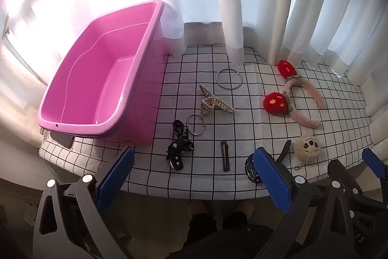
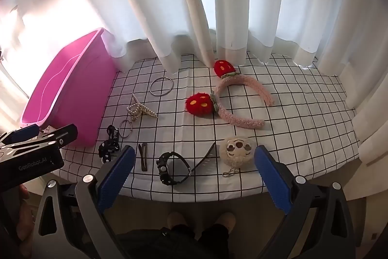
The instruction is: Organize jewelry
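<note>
1. Looking from the left wrist: the left gripper (image 1: 194, 176) hangs spread and empty over the near edge of the checked cloth (image 1: 254, 135); the brown hair clip (image 1: 225, 159) lies just ahead between its fingers, long axis pointing away, and the empty pink tub (image 1: 80, 128) stands to the left.
2. Looking from the right wrist: the right gripper (image 2: 194, 174) is likewise spread and empty; the black watch (image 2: 169, 168) lies between its fingers, so this hand is judged nearer to it.

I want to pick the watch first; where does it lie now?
In the right wrist view, the black watch lies at the table's near edge, between the brown hair clip and the plush keychain.
</note>
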`<state>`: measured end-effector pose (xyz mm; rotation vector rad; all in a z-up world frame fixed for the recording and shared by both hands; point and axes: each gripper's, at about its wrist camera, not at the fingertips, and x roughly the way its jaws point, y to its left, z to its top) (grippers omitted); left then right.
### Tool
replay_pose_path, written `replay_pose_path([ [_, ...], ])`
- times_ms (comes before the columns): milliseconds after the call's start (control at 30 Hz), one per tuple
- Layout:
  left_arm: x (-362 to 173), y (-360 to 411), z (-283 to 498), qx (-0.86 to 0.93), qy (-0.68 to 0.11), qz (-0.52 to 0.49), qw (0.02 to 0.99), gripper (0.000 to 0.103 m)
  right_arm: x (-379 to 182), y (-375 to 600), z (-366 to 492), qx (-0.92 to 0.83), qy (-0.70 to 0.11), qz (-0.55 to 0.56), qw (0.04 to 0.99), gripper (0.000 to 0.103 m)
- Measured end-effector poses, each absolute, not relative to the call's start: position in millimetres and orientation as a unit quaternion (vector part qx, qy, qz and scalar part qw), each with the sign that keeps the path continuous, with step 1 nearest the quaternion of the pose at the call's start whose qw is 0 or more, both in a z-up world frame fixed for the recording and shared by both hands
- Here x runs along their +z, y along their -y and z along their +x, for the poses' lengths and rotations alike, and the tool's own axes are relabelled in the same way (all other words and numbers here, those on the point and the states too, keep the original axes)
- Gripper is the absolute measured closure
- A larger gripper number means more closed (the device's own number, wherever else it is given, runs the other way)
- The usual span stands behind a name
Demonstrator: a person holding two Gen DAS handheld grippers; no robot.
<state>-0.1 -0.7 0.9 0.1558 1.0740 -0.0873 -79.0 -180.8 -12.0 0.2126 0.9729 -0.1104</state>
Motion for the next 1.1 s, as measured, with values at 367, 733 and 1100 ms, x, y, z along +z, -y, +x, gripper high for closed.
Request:
replay_pose_path([
  [367,3.1,5.3,0.4,-0.041,-0.51,0.078,0.856,0.006,-14.5,184.9,-78.0,-0.048,-0.471,0.101,0.875,0.009],
  [733,6.0,2.8,-1.9,-0.04,-0.505,0.074,0.859,0.006,-10.7,181.7,-78.6,-0.05,-0.472,0.092,0.875,0.009],
  [1100,7.2,0.7,-4.2,-0.042,-0.503,0.071,0.86,0.006,-7.4,182.6,-77.3,-0.049,-0.474,0.092,0.874,0.009],
])
